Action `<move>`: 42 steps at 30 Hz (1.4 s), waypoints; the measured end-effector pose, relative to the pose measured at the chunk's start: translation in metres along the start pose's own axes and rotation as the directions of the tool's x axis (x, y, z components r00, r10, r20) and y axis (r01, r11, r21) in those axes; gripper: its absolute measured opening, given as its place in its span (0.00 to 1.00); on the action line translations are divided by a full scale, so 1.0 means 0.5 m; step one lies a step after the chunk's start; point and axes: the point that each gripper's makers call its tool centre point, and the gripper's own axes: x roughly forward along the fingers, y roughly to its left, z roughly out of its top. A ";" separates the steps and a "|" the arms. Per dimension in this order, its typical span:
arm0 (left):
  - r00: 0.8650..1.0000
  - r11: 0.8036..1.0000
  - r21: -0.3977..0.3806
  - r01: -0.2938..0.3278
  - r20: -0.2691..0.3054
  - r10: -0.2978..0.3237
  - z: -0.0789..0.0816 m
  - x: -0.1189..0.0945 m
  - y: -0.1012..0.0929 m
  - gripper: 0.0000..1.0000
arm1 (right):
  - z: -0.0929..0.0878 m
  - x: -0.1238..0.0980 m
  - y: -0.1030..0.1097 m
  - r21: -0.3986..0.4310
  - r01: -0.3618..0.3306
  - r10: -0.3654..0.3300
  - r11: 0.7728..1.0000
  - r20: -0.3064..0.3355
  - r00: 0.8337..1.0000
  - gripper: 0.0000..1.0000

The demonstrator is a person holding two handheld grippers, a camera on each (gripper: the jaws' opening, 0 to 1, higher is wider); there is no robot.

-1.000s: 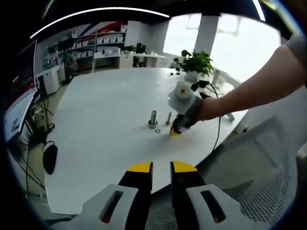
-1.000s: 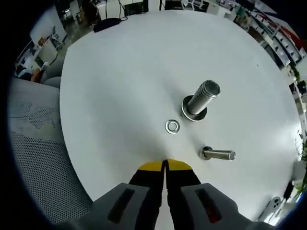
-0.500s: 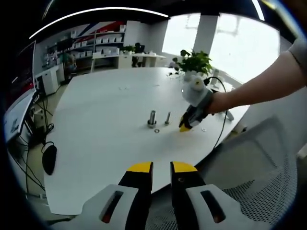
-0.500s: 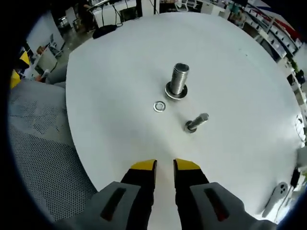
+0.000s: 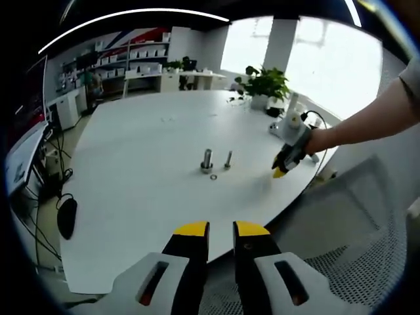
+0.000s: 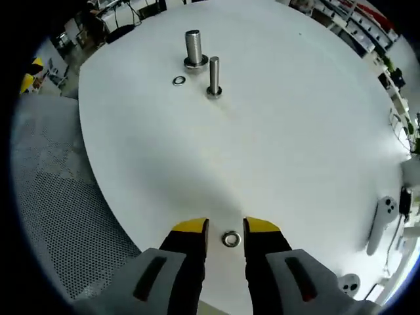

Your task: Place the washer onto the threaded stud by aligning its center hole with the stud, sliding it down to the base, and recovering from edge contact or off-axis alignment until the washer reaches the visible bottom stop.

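Near the white surface [image 6: 308,131] edge, my right gripper [image 6: 225,227] spread around a washer [image 6: 230,239], contact unclear, two studs [image 6: 193,48] far off, left gripper [image 5: 220,230] slightly parted, empty.

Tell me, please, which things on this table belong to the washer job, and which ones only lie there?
For the job:
- washer between the fingers of the right gripper
- large threaded stud
- thin stud
- second washer

Only lying there:
- white controller
- potted plant
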 end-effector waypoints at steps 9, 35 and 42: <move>1.000 1.000 -0.001 -0.003 -0.005 0.003 -0.002 0.000 0.000 0.12 | -0.014 0.000 0.003 0.021 -0.018 0.018 1.000 0.020 1.000 0.23; 1.000 1.000 0.000 -0.004 -0.026 0.004 -0.009 0.002 0.000 0.12 | -0.030 -0.002 -0.005 -0.079 -0.051 0.045 0.996 -0.076 0.996 0.15; 1.000 1.000 0.003 -0.007 -0.026 0.007 -0.009 0.002 0.001 0.11 | -0.029 0.006 -0.007 -0.049 -0.037 0.031 0.998 -0.133 0.991 0.14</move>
